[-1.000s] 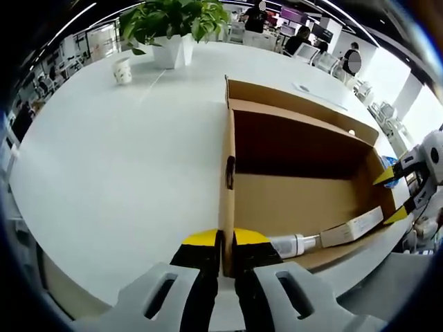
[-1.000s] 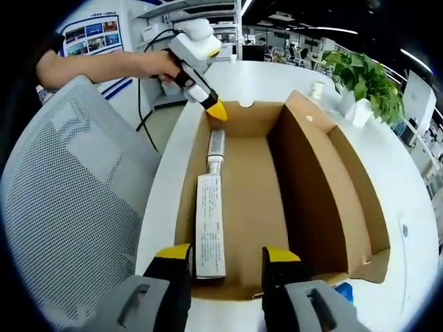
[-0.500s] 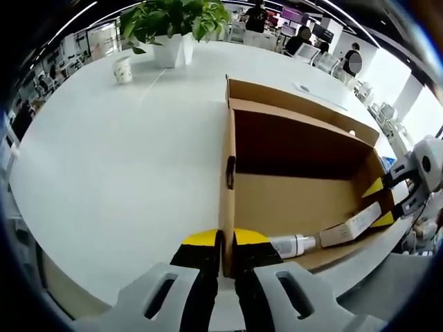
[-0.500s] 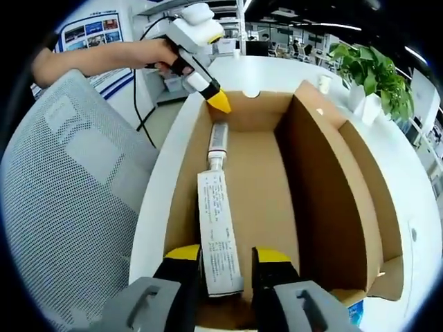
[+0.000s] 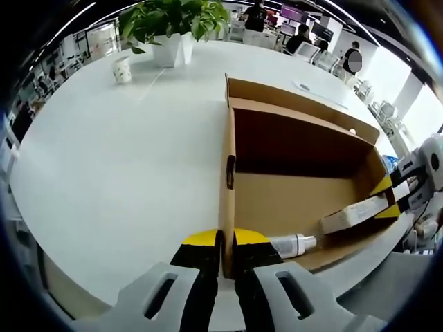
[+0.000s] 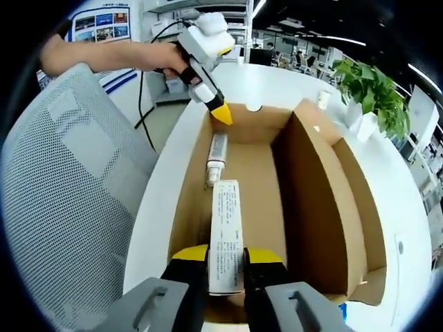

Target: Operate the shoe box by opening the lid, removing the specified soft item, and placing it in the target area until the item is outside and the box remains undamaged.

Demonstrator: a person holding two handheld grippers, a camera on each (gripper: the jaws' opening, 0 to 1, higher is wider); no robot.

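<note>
The open brown shoe box (image 5: 297, 142) lies on a white table. My left gripper (image 5: 225, 239) is shut on the box's near end wall, the cardboard edge pinched between its yellow-tipped jaws. On the box floor lies a white tube (image 5: 291, 243). Beside it a long white printed carton (image 5: 351, 214) rises at its right end, where my right gripper (image 5: 390, 198) holds it. In the right gripper view my right gripper (image 6: 226, 253) is shut on that carton (image 6: 226, 232), above the box (image 6: 311, 194) floor. The tube (image 6: 216, 156) lies beyond it, and my left gripper (image 6: 221, 114) is at the far wall.
A potted plant (image 5: 173, 28) and a paper cup (image 5: 122, 69) stand at the table's far side. A grey mesh chair (image 6: 69, 187) stands close to the table edge by the box. A person's hand (image 6: 149, 59) holds the left gripper. People sit at far desks.
My right gripper has closed on the carton's near end and lifted it off the box floor. The left gripper has stayed on the box wall.
</note>
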